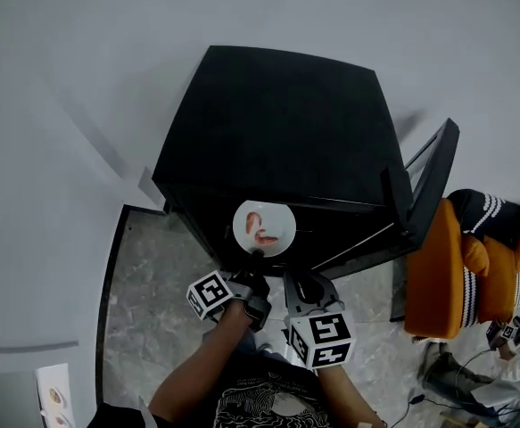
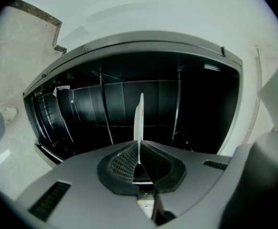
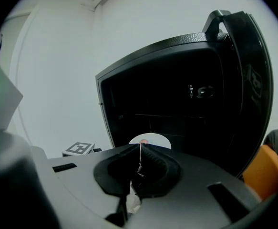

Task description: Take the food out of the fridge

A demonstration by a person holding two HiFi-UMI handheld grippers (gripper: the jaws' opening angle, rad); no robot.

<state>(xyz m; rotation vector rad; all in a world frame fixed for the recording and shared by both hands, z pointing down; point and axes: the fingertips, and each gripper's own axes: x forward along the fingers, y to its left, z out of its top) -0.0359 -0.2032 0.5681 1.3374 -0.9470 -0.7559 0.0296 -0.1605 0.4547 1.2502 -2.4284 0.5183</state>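
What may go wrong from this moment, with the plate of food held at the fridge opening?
1. The left tongs grip the plate only at its thin rim, on one side, so it may tilt and the food may slide off.
2. The right tongs are shut and apart from the plate, supporting nothing; if the rim slips, the plate would probably fall uncaught.

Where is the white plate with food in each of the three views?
Head view: plate at centre, before the fridge opening.
Left gripper view: edge-on, upright at centre, clamped between the jaws.
Right gripper view: low centre, just beyond the jaws.
Shared landmark: the open black fridge.
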